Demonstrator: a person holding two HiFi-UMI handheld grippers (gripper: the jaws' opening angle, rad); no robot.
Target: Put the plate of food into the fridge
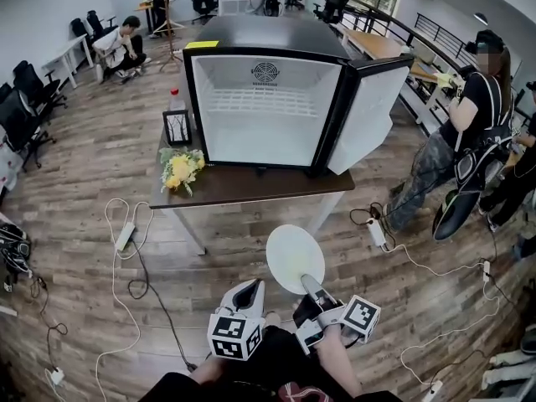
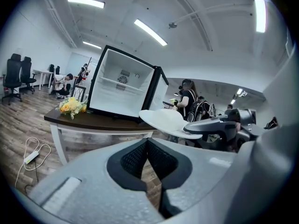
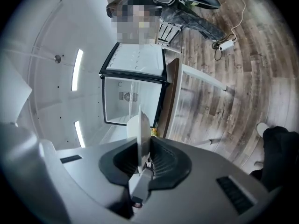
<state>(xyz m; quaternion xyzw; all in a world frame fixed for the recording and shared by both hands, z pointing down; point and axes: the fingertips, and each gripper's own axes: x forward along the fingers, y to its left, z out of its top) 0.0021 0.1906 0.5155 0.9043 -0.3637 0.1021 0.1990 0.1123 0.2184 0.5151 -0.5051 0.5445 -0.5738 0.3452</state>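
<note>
Two tools show low in the head view. The right tool [image 1: 308, 285] pinches the near rim of a white plate [image 1: 295, 256], which juts out ahead of it roughly level. The left tool [image 1: 251, 291] rides just to its left, empty. No food can be made out on the plate. Well ahead of both tools the fridge [image 1: 266, 99] stands on a dark surface [image 1: 251, 184], its door [image 1: 368, 111] swung wide to the right. Inside it looks bare apart from a wire shelf [image 1: 266, 100]. Flowers [image 1: 180, 167] and a small frame [image 1: 177, 127] sit ahead and left of the left tool, outside the fridge.

In the left gripper view, the left tool [image 2: 148, 148] has its jaws together with nothing between them. The plate [image 2: 163, 120] lies ahead and to its right, with the fridge [image 2: 121, 85] beyond.

In the right gripper view, the right tool [image 3: 140, 164] is clamped on the plate [image 3: 140, 129], seen edge-on, and the fridge [image 3: 133, 97] opens straight ahead.

With a grip on one rim only, the carry likely goes best with the plate kept flat, steering left of the door's edge and setting it well inside.
</note>
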